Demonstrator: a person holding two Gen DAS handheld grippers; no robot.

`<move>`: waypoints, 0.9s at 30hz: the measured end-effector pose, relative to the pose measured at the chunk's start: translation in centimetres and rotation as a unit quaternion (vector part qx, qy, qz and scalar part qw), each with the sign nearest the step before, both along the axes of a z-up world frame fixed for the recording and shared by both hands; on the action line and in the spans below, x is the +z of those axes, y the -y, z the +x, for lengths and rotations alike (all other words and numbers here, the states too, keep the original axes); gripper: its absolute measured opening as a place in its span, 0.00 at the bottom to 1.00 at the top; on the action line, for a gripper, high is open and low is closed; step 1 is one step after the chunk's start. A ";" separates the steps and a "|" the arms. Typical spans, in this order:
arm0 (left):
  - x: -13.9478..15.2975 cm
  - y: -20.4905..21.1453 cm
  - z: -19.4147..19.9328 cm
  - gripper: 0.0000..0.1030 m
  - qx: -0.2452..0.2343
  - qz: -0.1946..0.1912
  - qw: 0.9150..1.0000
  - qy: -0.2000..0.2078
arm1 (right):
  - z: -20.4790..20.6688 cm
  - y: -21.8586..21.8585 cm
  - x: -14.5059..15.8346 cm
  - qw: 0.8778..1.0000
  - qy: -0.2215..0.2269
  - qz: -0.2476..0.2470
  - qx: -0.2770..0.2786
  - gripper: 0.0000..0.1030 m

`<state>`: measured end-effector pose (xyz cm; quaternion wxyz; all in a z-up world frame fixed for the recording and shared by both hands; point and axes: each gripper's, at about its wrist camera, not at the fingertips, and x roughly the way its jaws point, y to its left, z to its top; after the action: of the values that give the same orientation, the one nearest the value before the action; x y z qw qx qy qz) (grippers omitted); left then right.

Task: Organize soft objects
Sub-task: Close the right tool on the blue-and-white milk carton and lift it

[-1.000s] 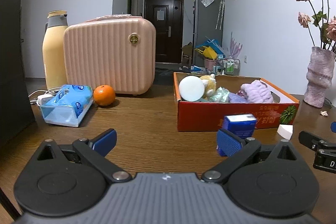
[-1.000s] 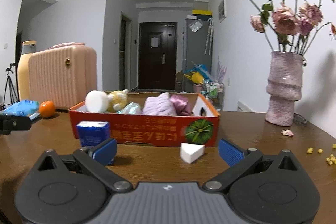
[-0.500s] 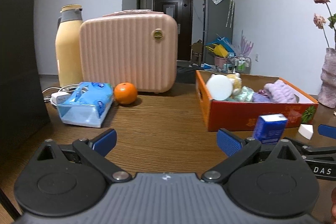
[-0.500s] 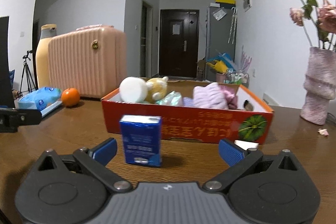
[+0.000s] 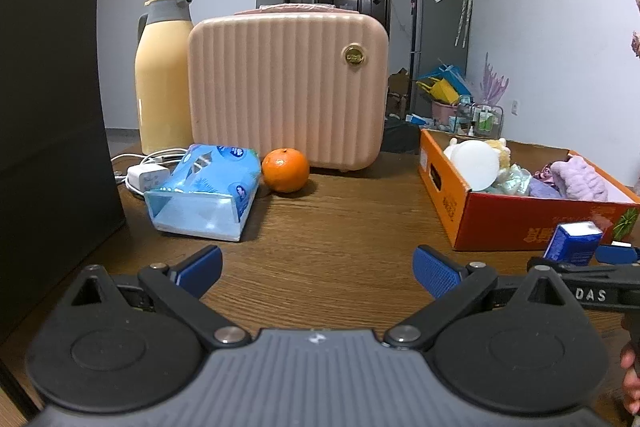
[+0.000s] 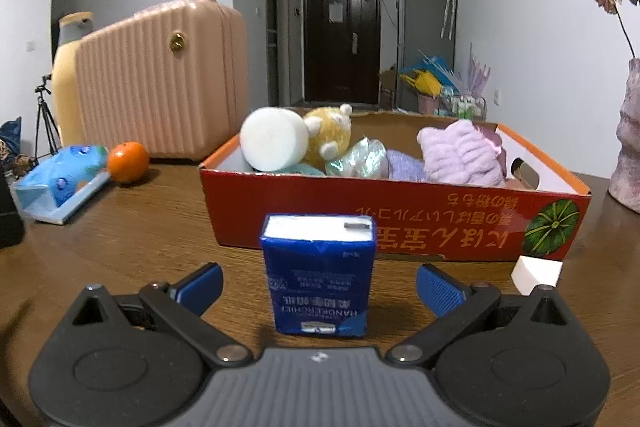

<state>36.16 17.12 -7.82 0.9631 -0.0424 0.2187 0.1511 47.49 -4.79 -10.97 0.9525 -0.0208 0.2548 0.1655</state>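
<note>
A small blue handkerchief pack (image 6: 318, 273) stands upright on the wooden table, between the fingers of my open right gripper (image 6: 319, 285); they do not touch it. It also shows in the left wrist view (image 5: 573, 242). Behind it is a red cardboard box (image 6: 400, 223) holding a white foam roll (image 6: 272, 139), a yellow plush toy (image 6: 330, 135) and a lilac fluffy cloth (image 6: 460, 151). A white sponge wedge (image 6: 536, 273) lies by the box front. My left gripper (image 5: 318, 265) is open and empty. A blue tissue pack (image 5: 204, 187) lies ahead to its left.
A pink ribbed case (image 5: 288, 87), a yellow thermos (image 5: 162, 75), an orange (image 5: 285, 170) and a white charger with cable (image 5: 146, 175) stand at the back left. A black panel (image 5: 48, 107) blocks the far left. A pink vase (image 6: 628, 139) stands right of the box.
My right gripper has swung left and closed in until the blue handkerchief pack stands between its fingers. My left gripper has turned left, away from the box, toward the tissue pack and case.
</note>
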 end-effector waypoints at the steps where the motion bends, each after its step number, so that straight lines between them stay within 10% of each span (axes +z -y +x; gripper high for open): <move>1: -0.1 -0.1 0.0 1.00 0.000 0.000 1.000 -0.001 | 0.4 -0.2 -0.1 1.000 -0.003 0.000 -0.002 1.00; 7: -0.2 -0.1 0.3 1.00 -0.002 0.003 1.000 -0.005 | 2.1 -0.8 -0.5 1.000 -0.021 -0.004 -0.012 0.90; 12: -0.3 0.0 0.3 1.00 -0.003 0.002 1.000 -0.007 | 2.5 -0.8 -0.8 0.999 -0.040 0.000 0.000 0.50; 27: -0.4 0.1 0.3 1.00 -0.005 0.001 1.000 -0.008 | 1.3 -0.2 -0.2 1.000 -0.009 0.007 0.002 0.49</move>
<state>36.45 17.07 -8.17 0.9621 -0.0395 0.2265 0.1463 48.79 -4.54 -11.12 0.9499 -0.0132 0.2625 0.1689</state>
